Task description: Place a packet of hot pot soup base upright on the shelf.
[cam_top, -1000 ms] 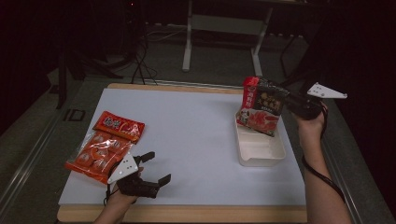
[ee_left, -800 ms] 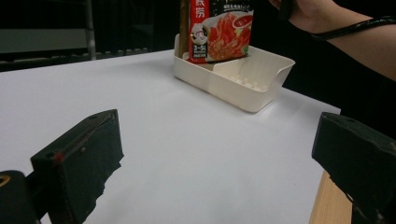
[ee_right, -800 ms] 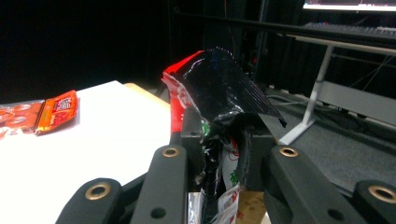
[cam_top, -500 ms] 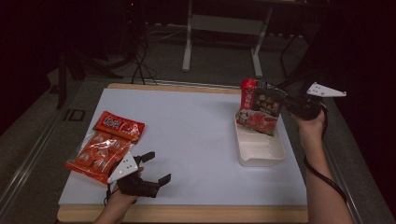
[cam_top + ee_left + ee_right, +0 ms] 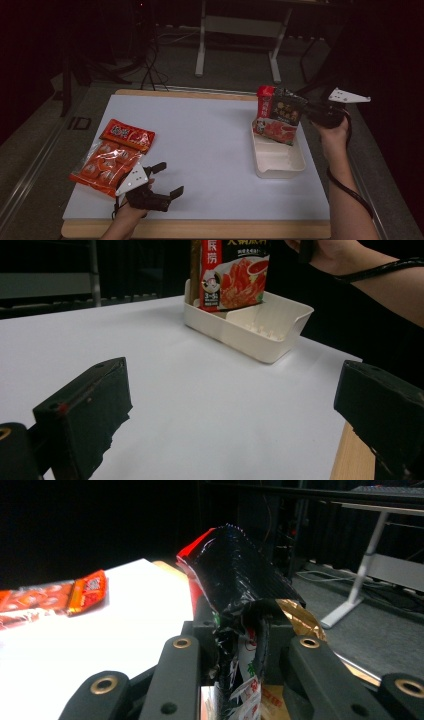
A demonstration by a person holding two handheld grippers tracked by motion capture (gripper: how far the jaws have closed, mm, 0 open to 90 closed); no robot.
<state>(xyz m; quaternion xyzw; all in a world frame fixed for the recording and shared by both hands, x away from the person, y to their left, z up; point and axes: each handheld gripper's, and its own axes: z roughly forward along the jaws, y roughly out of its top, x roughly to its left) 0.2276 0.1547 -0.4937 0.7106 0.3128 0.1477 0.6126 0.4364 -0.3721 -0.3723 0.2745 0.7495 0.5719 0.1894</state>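
Pinching the top edge of a hot pot soup base packet with my right gripper, jaws clamped tight on the crumpled foil; packet hangs upright, its lower end inside the far end of the white plastic tray on the table's right side; my left gripper rests near the front edge of the white table, jaws spread wide, holding nothing; orange snack bag lies flat just beside it at left.
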